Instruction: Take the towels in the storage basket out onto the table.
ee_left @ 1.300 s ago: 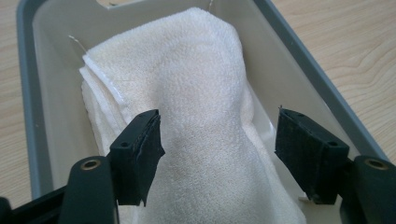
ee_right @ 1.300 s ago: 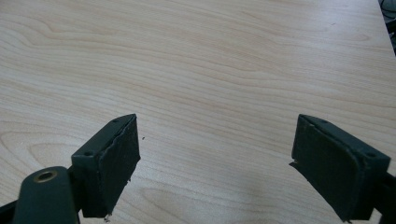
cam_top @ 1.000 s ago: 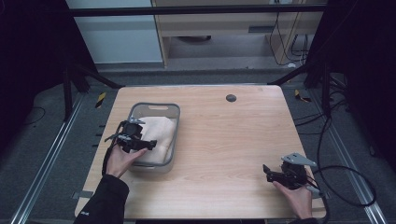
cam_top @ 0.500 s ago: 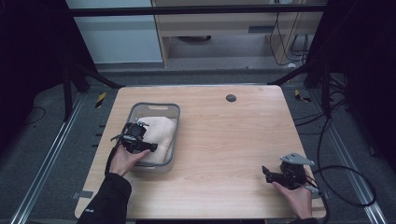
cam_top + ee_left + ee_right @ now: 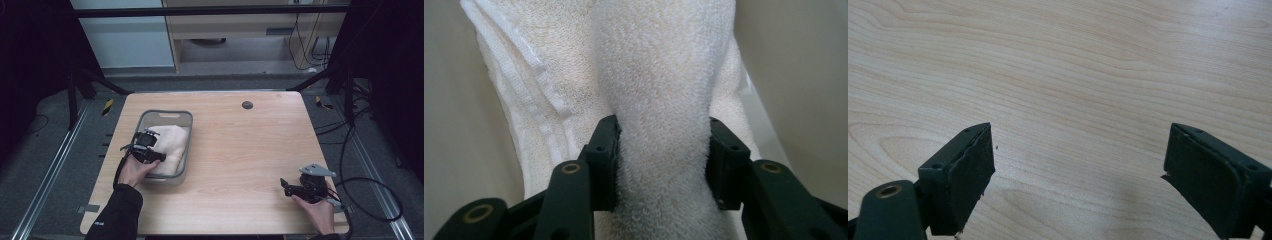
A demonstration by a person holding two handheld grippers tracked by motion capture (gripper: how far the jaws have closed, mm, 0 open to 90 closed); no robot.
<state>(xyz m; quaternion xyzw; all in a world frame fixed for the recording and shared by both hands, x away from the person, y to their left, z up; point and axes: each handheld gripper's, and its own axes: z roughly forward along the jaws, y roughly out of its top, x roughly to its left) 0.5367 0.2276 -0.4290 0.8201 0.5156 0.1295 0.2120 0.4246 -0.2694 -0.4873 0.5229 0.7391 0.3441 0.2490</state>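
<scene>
The towel [image 5: 172, 145] is white terry cloth, bunched in loose folds; one thick fold [image 5: 664, 150] stands pinched between the left gripper [image 5: 150, 150]'s pads; a stitched hem [image 5: 541, 105] lies just beside them, leftward.

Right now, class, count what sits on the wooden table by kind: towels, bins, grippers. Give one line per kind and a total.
White towel: 1, lying in the bin
Grey bin: 1
Grippers: 2, left gripper closed on the towel, right gripper open above the table
Total: 4
</scene>
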